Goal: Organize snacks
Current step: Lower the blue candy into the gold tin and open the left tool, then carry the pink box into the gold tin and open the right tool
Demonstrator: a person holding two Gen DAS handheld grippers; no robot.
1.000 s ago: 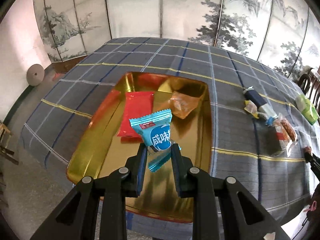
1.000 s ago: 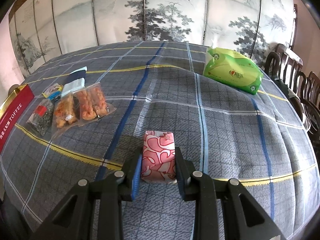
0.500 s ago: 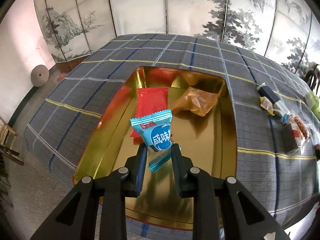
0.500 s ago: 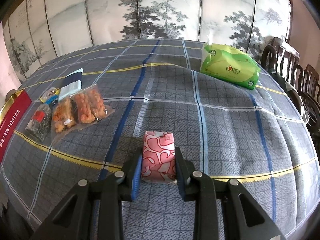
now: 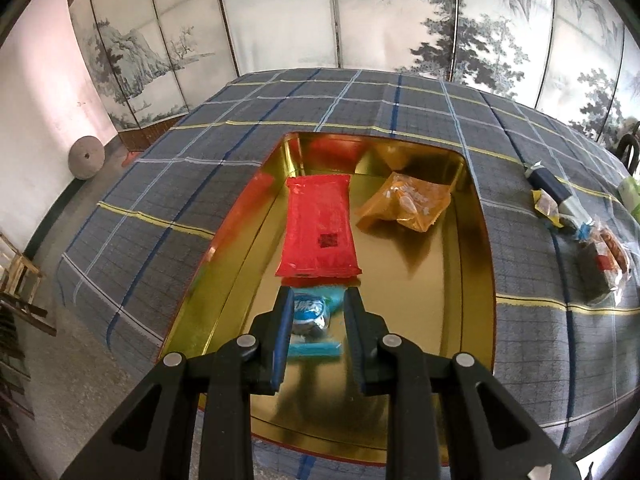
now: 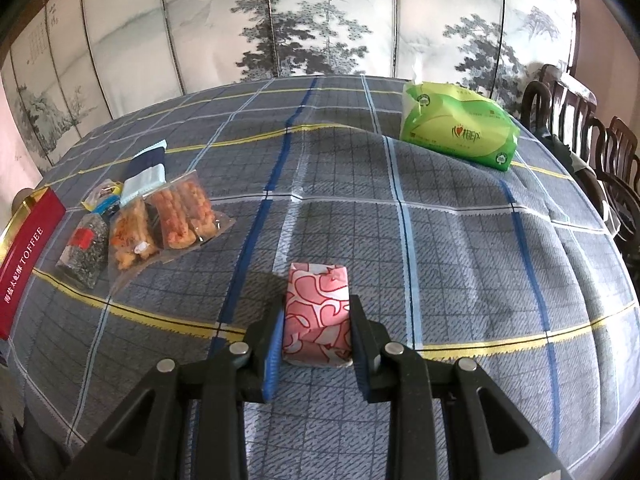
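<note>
Snacks lie partly in the gold tin [image 5: 476, 240]: a red packet [image 5: 320, 226] and an orange packet [image 5: 404, 206] on its floor, a blue packet [image 5: 314, 322] between the spread fingers of the left gripper [image 5: 316, 312]; the right gripper [image 6: 318, 320] pinches a pink patterned packet [image 6: 318, 312] above the table [image 6: 460, 240]; bagged snacks [image 6: 160, 216] and a green tissue pack [image 6: 460, 130] lie well apart.
</note>
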